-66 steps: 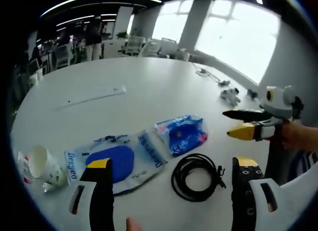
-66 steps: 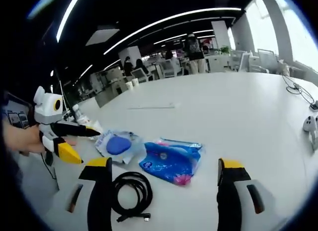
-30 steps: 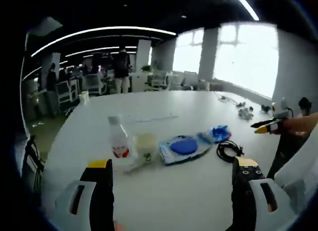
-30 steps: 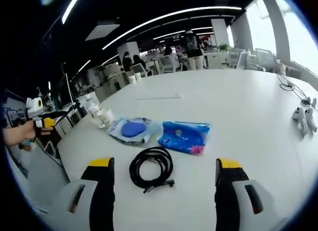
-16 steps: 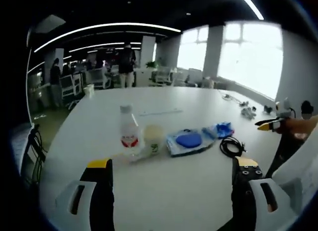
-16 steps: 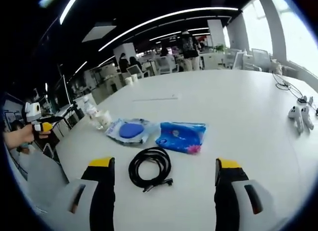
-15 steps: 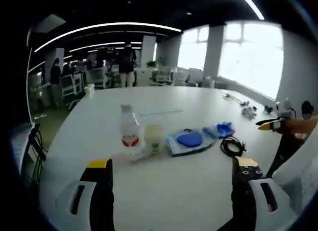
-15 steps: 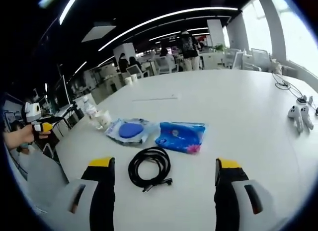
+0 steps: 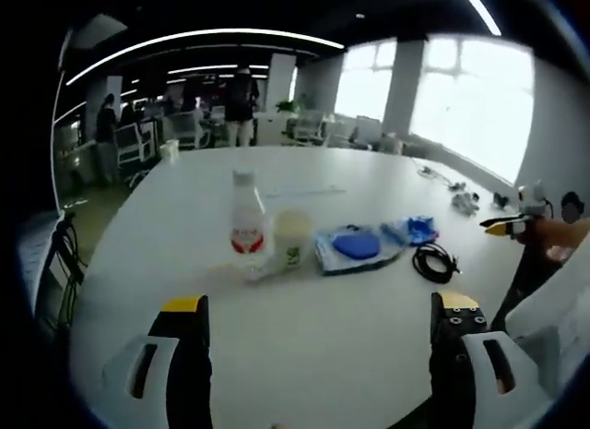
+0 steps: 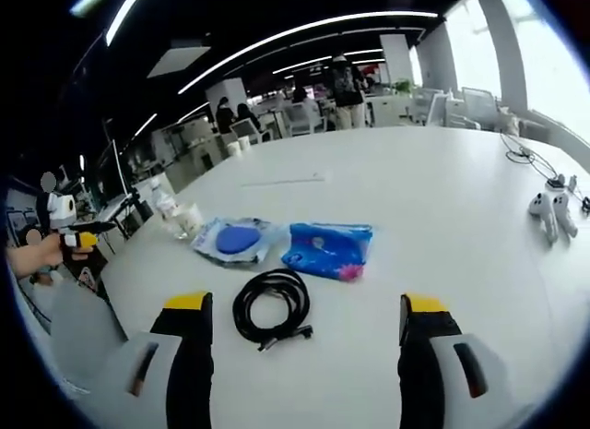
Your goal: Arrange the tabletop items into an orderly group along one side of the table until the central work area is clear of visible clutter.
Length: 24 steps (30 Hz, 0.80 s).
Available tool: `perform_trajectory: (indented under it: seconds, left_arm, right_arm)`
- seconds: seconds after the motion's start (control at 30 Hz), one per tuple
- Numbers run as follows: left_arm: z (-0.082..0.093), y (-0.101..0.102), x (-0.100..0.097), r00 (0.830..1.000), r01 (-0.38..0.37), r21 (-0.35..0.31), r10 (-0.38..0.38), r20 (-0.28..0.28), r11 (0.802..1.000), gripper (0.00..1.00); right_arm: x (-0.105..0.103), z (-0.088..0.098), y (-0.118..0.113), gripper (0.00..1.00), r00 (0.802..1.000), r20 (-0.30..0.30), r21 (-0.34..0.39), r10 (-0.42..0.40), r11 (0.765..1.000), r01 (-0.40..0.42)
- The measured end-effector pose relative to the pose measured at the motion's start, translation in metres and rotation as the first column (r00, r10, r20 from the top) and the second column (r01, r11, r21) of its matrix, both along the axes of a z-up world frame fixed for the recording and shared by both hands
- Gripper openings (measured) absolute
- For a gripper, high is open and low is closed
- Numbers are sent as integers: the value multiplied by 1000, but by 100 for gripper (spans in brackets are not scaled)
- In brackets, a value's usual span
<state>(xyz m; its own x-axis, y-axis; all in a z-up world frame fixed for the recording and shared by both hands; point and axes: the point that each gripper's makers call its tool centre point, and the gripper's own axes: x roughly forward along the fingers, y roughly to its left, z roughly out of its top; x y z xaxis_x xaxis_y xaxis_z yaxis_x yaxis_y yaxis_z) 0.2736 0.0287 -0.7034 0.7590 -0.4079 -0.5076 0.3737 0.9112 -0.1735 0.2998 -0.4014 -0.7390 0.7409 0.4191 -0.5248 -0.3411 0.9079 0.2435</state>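
L gripper point(image 9: 318, 327) spread wide, holding nothing, above bare near edge of white table point(image 9: 304, 355). R gripper point(image 10: 309, 332) also spread, empty, just short of coiled black cable point(image 10: 270, 306). In left gripper view, row across table L to R: clear water bottle w/ red label point(image 9: 247, 228) upright, paper cup point(image 9: 292, 240) just beside it, clear pouch w/ blue oval pad point(image 9: 357, 245), blue printed packet point(image 9: 420, 229), cable near R end. In right gripper view, packet just past cable, pouch beside it, bottle and cup further L near table edge. White game controller point(image 10: 547, 211) well apart at far R, w/ cord beyond. People and office chairs in background.
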Motion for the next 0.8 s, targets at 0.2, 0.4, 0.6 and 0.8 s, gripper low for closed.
perform_trajectory:
  seconds: [0.2,0.4,0.6,0.8]
  left_arm:
    - [-17,5,-15,997,-13,-5,13,-72,1000,97]
    - [-25,8,-24,994,-15,-6,14,-105,1000,97]
    - [-27,10,-26,993,-31,-13,30,-117,999,97]
    - [-28,10,-27,991,-41,-29,37,-125,999,97]
  right_arm:
    - [-12,-9,-3,82,1000,-28,-2,3,1000,-3]
    - [-20,-15,-2,82,999,-51,-4,5,1000,-6]
    - [-24,-17,-1,82,998,-62,-8,12,1000,-12]
    - [-27,-19,-1,82,997,-76,-5,7,1000,-8]
